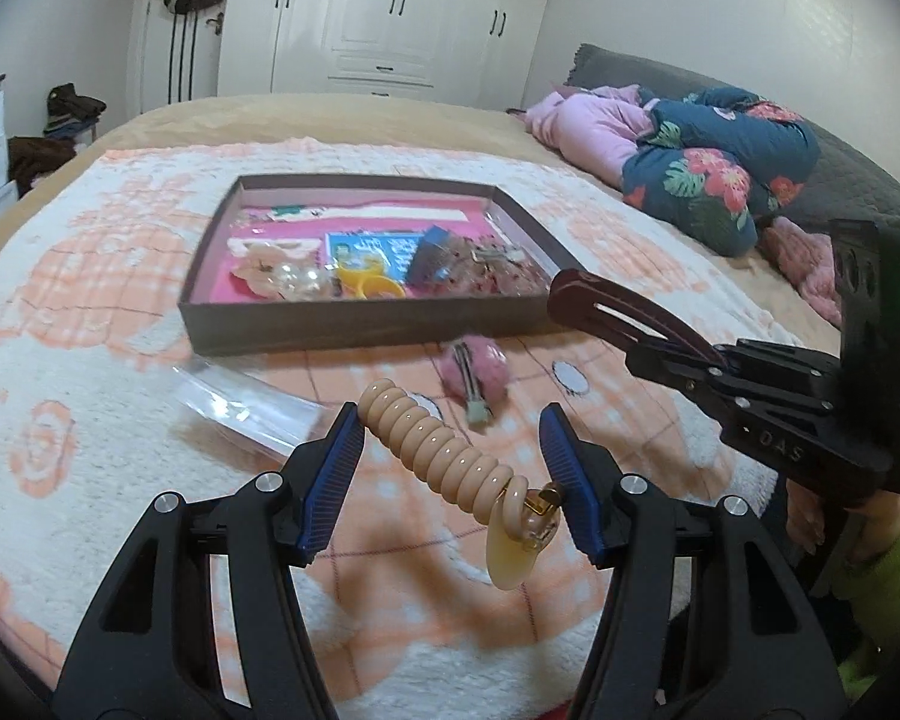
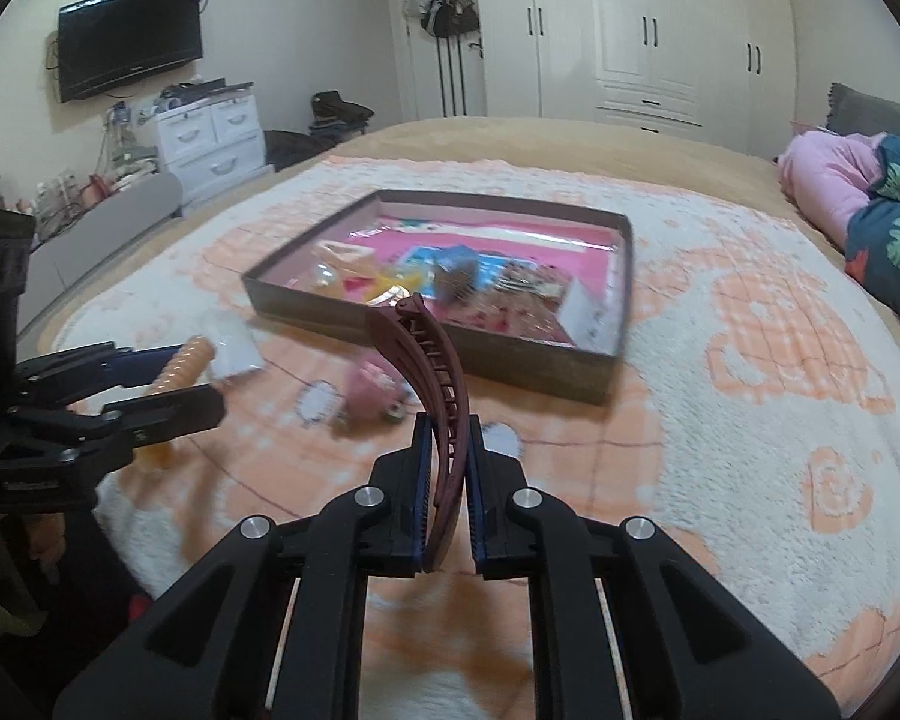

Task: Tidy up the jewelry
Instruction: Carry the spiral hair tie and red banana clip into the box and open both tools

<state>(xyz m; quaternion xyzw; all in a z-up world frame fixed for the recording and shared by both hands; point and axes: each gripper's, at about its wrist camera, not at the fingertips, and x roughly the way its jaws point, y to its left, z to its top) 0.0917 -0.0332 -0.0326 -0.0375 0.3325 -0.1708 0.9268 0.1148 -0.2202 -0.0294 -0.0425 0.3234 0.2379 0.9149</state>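
My left gripper (image 1: 450, 414) is shut on a beige spiral hair tie (image 1: 444, 450), which spans the blue pads; a yellowish charm (image 1: 513, 558) hangs from its right end. Its pads and the tie also show at the left of the right wrist view (image 2: 201, 378). My right gripper (image 2: 449, 420) is shut on a dark red curved hair clip (image 2: 438, 372) that sticks out forward, teeth showing. In the left wrist view that clip (image 1: 606, 306) is held above the blanket, near the box's right corner. The shallow brown box (image 1: 354, 324) with a pink floor holds several trinkets.
A pink fluffy hair tie (image 1: 474, 366) and a clear plastic bag (image 1: 240, 402) lie on the peach and white blanket (image 2: 750, 360) in front of the box. Folded bedding (image 1: 708, 162) is piled at the right. A person's green sleeve (image 1: 888, 570) is at the right edge.
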